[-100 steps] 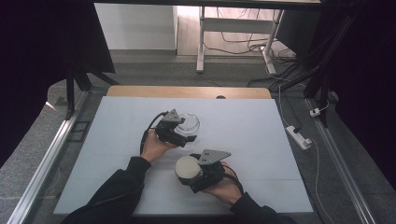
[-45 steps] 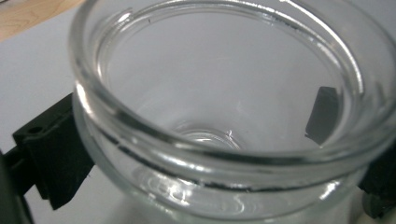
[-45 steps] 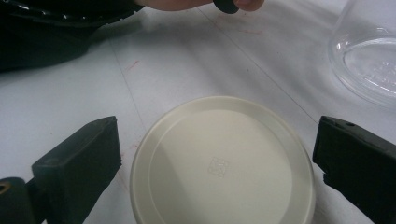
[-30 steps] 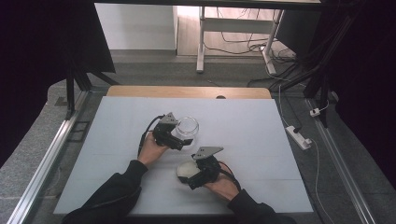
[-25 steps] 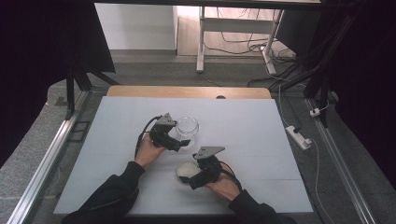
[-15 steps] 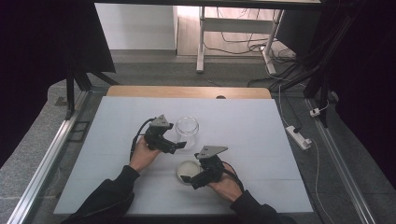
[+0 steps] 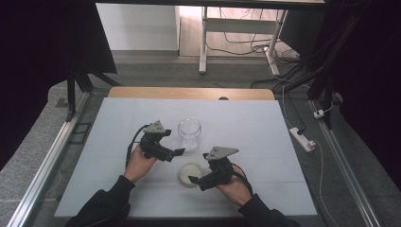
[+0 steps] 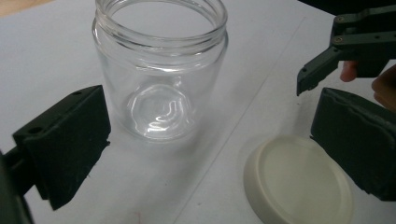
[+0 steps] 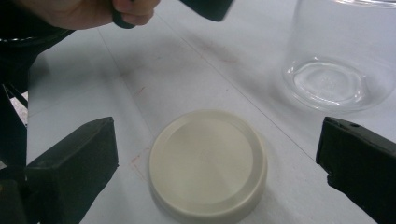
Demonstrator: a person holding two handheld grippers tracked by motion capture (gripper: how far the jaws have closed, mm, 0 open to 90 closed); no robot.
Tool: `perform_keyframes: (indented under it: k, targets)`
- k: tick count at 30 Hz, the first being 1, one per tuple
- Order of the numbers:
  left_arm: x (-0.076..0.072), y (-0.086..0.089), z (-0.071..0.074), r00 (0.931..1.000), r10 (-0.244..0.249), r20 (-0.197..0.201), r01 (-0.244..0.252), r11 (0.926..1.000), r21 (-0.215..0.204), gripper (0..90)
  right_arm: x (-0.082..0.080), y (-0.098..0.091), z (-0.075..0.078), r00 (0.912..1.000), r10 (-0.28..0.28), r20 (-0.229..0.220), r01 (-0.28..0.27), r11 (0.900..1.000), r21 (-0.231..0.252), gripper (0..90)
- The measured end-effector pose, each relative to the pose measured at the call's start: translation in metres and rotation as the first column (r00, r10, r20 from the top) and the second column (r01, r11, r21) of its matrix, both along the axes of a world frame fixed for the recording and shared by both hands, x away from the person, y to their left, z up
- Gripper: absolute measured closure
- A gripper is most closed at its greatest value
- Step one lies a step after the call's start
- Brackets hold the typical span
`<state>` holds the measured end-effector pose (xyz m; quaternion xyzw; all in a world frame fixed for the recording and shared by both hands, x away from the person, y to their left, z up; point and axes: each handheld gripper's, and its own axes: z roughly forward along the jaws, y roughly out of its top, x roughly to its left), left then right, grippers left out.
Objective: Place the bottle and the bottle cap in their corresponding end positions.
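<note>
My left hand-held gripper (image 7: 178, 152) hovers over the tabletop (image 7: 265, 123), jaws spread wide and holding nothing. In the left gripper view the jar (image 8: 159, 70) stands upright and open-mouthed ahead of those jaws, nearer the left one, not touching either. To its right and nearer me, the lid (image 7: 191, 173) lies flat on the tabletop, apart from the jar. My right hand-held gripper (image 7: 195, 181) is just beside the lid, jaws likewise wide apart and empty; in the right gripper view the lid (image 9: 208, 163) lies between them, clear of both. The jar's upper part is cut off in that view. The lid's near edge is cut off in the left gripper view.
</note>
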<state>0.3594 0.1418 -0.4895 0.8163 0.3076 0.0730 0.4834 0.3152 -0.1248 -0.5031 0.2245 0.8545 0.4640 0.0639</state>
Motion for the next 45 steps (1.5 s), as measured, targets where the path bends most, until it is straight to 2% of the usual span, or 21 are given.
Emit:
perform_keyframes:
  k: [9,19,25,34,45]
  targets:
    - [-0.022,0.011,0.005,1.0,-0.007,-0.002,0.007,0.9998,-0.017,0.0,-0.006,-0.009,0.009,0.9995,-0.011,0.029,0.011,0.9999,-0.002,0.0]
    - [-0.047,0.018,0.012,0.9991,-0.029,0.03,0.029,0.9995,0.008,0.0,-0.015,-0.018,0.014,0.9988,-0.018,0.046,0.02,0.9994,-0.027,0.0]
    - [-0.061,0.024,0.014,0.999,-0.037,0.027,0.036,0.9993,0.006,0.0,-0.019,-0.03,0.017,0.9975,-0.047,0.053,0.049,0.9984,-0.028,0.0]
    - [-0.085,0.044,0.012,0.9997,-0.009,0.022,0.01,0.9997,-0.02,0.0,-0.028,-0.053,0.024,0.9925,-0.095,0.077,0.097,0.9951,-0.021,0.0]
    - [-0.114,0.076,0.003,0.9973,0.071,0.019,-0.07,0.9971,-0.029,0.0,-0.037,-0.08,0.024,0.9831,-0.167,0.075,0.169,0.9854,-0.02,0.0]
